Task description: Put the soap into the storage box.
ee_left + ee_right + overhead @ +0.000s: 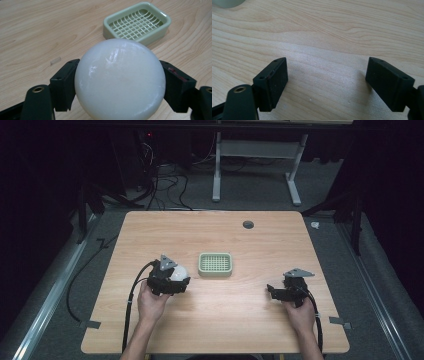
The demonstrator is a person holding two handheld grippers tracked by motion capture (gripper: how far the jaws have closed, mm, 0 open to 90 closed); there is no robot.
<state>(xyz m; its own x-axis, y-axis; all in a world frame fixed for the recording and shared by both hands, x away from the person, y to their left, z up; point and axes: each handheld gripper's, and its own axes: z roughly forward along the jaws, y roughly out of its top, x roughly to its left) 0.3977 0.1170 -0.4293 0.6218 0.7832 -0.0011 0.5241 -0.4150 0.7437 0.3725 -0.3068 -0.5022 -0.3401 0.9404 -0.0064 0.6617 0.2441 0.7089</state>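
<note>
— Where do your tongs stand around the tray?

— My left tongs (176,281) sit just left of the tray (215,264), a little nearer me. They are clamped on a white ball (120,78); in the left gripper view both jaws press its sides, and the ball bulges well past them. My right tongs (272,290) hang well right of the tray and nearer me, spread wide with nothing between the jaws but bare wood.

— And the tray itself?

— A pale green tray with a grid floor, flat on the tabletop (260,245) near its middle. From the left gripper view it lies just beyond the ball, apart from it, turned at a slant.

— How much room around it?

— Plenty. Bare wood runs from the tray to every edge. Right of the tray, between it and my right tongs, the wood is open. Behind the tray there is a small dark hole (248,224) near the far edge, well apart from it.

— Anything in the way?

— Between the ball and the tray, only a strip of bare wood. A small clear scrap (55,60) lies on the wood left of the tray in the left gripper view; I cannot tell what it is.
</note>
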